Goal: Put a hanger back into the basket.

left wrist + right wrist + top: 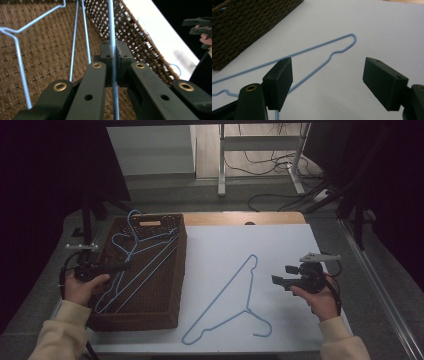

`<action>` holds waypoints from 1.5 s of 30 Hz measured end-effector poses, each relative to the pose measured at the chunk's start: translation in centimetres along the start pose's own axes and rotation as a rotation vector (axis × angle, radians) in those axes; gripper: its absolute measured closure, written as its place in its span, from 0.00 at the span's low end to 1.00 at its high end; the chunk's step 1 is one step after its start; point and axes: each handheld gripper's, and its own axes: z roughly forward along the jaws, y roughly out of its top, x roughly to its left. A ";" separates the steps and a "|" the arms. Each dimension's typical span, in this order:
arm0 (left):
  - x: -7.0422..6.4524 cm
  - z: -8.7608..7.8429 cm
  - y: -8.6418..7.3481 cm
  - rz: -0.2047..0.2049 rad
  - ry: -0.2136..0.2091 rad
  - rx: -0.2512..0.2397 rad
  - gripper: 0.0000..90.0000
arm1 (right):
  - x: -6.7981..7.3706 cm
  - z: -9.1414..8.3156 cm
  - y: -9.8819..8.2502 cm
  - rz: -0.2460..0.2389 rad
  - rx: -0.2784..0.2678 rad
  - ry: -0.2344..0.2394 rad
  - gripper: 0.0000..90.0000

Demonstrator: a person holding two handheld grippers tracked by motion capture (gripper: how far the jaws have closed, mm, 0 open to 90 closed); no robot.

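White board (pixel 280 245) covers most of the table in front of me, with a strip of bare wood (pixel 225 218) showing along its far edge and grey floor with trailing cables beyond that. On the left part of the board sits a dark brown woven basket (pixel 170 315), long and rectangular, with several light blue wire hangers (pixel 145 265) lying inside it, their hooks toward the far end. One more blue wire hanger (pixel 235 290) lies flat on the white board just right of the basket, its hook toward me and its long bar running away toward the far side.

My left tongs (pixel 122 266) reach over the near-left side of the basket, and in the left gripper view their jaws are pressed together on a thin blue hanger wire (pixel 111 37) that runs straight up between them over the basket's woven bottom. My right tongs (pixel 328 82) hover above the board to the right of the loose hanger, jaws spread wide apart with nothing between them; in the right gripper view one end of that hanger lies on the white surface past the jaws.
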 end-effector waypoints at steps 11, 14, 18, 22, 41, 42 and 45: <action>1.3 0.1 -0.5 -0.024 0.231 -0.001 0.45 | -0.1 0.0 0.0 0.001 0.001 -0.001 0.27; 0.3 0.0 -0.4 0.019 0.246 -0.013 0.39 | 0.0 0.1 0.0 -0.001 0.004 -0.001 0.27; -2.2 0.1 -0.4 0.103 0.232 -0.030 0.33 | 0.1 0.2 0.0 -0.005 0.008 0.001 0.27; -4.4 0.6 -0.7 0.155 0.191 -0.037 0.31 | 0.2 0.3 -0.1 -0.013 0.015 0.000 0.26; -11.0 4.1 -2.3 0.276 0.052 0.006 0.29 | 0.8 0.9 -0.5 -0.054 0.041 0.000 0.26; -11.1 4.3 -2.4 0.279 0.050 0.009 0.29 | 0.9 0.9 -0.6 -0.058 0.044 -0.002 0.26; -11.5 4.8 -2.6 0.288 0.044 0.019 0.29 | 1.0 1.1 -0.6 -0.063 0.049 -0.003 0.26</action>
